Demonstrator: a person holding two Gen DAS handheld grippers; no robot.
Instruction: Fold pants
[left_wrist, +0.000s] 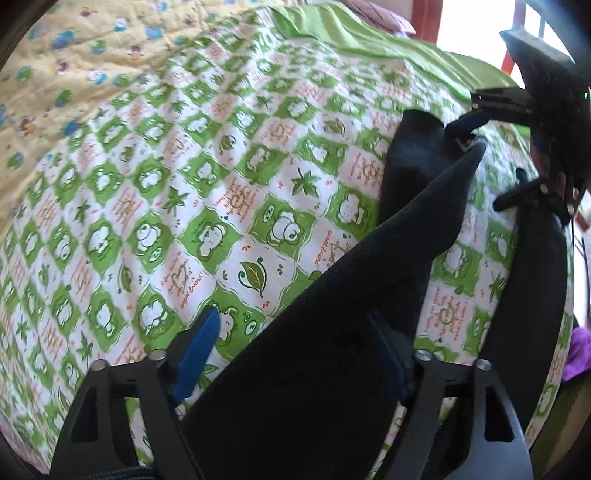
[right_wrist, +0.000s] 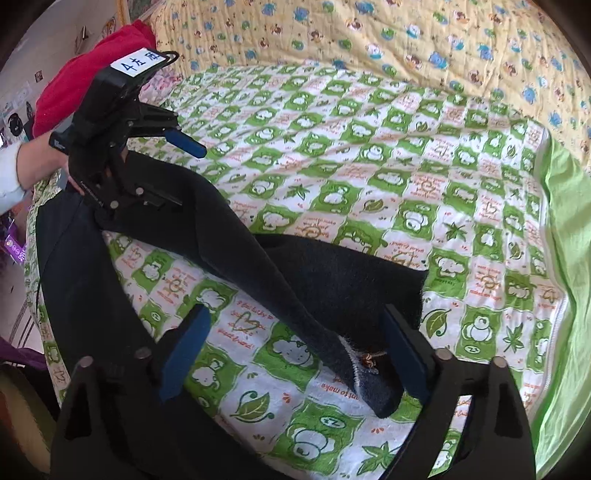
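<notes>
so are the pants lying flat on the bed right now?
No, the black pants hang lifted off the green patterned sheet, bridging from the left gripper toward the right gripper.

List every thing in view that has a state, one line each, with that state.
pants: black, partly lifted off the bed, draped between both grippers, not yet folded flat.
left gripper: open, jaws wide, pants fabric lying between them.
right gripper: open, pants edge between its fingers.
green patterned sheet: spread flat, slightly wrinkled.
yellow quilt: spread beneath the sheet.

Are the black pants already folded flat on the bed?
No. The black pants lie rumpled, one strip draped between the wide-open left gripper and right gripper.
</notes>
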